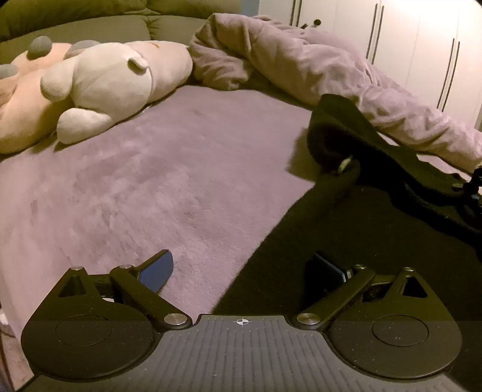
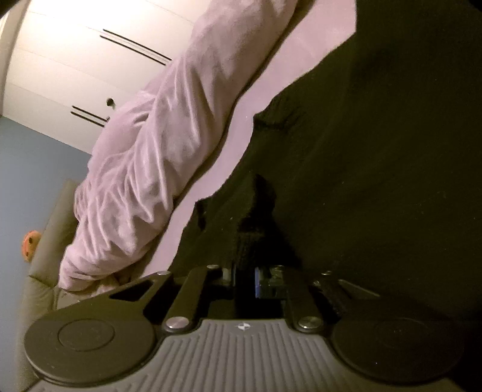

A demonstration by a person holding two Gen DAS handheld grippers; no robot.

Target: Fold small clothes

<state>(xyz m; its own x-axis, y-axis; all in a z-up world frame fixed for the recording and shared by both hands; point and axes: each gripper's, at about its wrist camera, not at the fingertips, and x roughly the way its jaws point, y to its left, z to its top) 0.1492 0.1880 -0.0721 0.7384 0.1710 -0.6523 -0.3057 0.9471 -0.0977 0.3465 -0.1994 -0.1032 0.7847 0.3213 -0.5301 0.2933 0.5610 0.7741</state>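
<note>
A black garment (image 1: 376, 235) lies spread over the right side of the lilac fleece bed cover (image 1: 165, 169). Its far end (image 1: 337, 126) is raised and bunched, with a small round button showing. My left gripper (image 1: 241, 267) is open low over the bed. Its left blue pad (image 1: 156, 271) is over bare cover and its right pad (image 1: 327, 268) is over the black cloth, so the garment's edge runs between them. In the right wrist view the right gripper (image 2: 245, 273) is shut on a pinched fold of the black garment (image 2: 376, 165), which fills the right of that frame.
A large cream and pink plush toy (image 1: 105, 81) lies at the far left of the bed. A crumpled lilac duvet (image 1: 301, 60) runs along the far and right side. White wardrobe doors (image 1: 421, 45) stand behind it, and an olive padded headboard (image 1: 90, 24) at the back left.
</note>
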